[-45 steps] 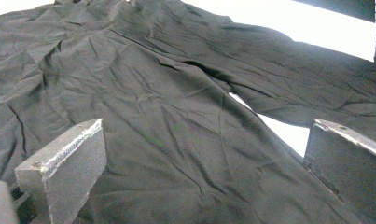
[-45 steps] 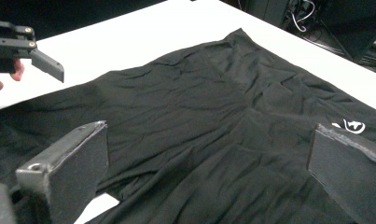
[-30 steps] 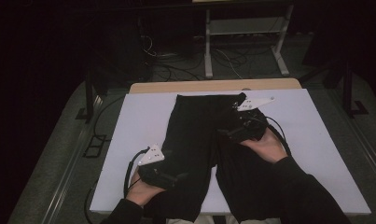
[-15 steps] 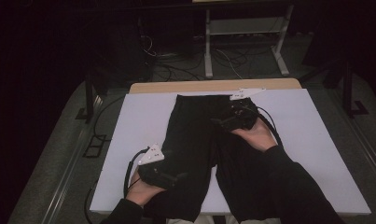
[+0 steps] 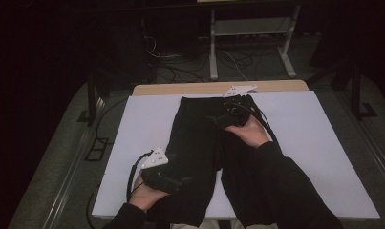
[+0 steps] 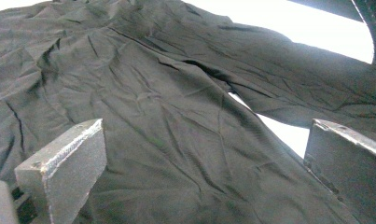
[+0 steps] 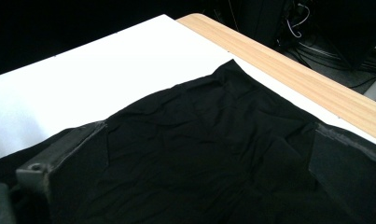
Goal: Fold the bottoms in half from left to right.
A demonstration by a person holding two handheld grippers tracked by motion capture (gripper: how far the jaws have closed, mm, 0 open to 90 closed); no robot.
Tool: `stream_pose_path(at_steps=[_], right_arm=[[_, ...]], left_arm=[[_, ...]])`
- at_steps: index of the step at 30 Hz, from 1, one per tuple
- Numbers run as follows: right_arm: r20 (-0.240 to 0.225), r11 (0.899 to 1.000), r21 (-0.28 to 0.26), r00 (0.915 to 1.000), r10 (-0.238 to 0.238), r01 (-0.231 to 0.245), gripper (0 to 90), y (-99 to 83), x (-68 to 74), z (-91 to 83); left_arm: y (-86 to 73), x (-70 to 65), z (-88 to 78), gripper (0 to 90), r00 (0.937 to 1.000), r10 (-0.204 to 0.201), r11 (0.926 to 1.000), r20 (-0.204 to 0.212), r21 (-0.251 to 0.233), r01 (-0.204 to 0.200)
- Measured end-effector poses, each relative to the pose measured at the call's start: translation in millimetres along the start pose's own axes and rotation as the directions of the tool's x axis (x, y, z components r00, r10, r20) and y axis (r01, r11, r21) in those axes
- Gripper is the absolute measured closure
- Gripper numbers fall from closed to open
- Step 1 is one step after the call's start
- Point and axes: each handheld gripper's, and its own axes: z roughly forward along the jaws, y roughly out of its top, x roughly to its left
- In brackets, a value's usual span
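Grippers (image 5: 219, 117) over black trousers (image 5: 199, 143), white sheet (image 5: 142, 124), wooden table (image 5: 180, 89), dark room.

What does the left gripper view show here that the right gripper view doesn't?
Left gripper view: the gap between the two trouser legs, with the white sheet showing through it, and heavy creasing in the cloth. Right gripper view: the far corner of the black trousers lying flat near the table's wooden edge, with a wide bare stretch of white sheet beside it. Both: black trousers on the white sheet, seen between wide-open jaws with nothing gripped.
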Motion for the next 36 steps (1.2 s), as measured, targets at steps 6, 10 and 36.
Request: stream_pose_path(at_steps=[6, 10, 36], right_arm=[[0.004, 1.000, -0.009, 0.9999, 0.010, -0.010, 0.0, 4.3, -2.2, 10.6], [0.002, 1.000, -0.003, 0.9998, 0.019, -0.019, 0.0, 4.9, -3.2, 16.4], [0.007, 1.000, 0.014, 1.0000, 0.006, -0.006, 0.0, 18.9, 2.9, 60.3]], left_arm=[[-0.1, 0.3, -0.7, 0.0, 1.0000, -0.002, 1.0000, -0.001, -0.003, 0.002], [-0.1, 0.4, -0.8, 0.0, 1.0000, -0.003, 1.0000, -0.001, -0.003, 0.003], [-0.4, 1.2, -1.7, 0.0, 0.9999, -0.015, 0.9998, -0.001, -0.010, 0.015]])
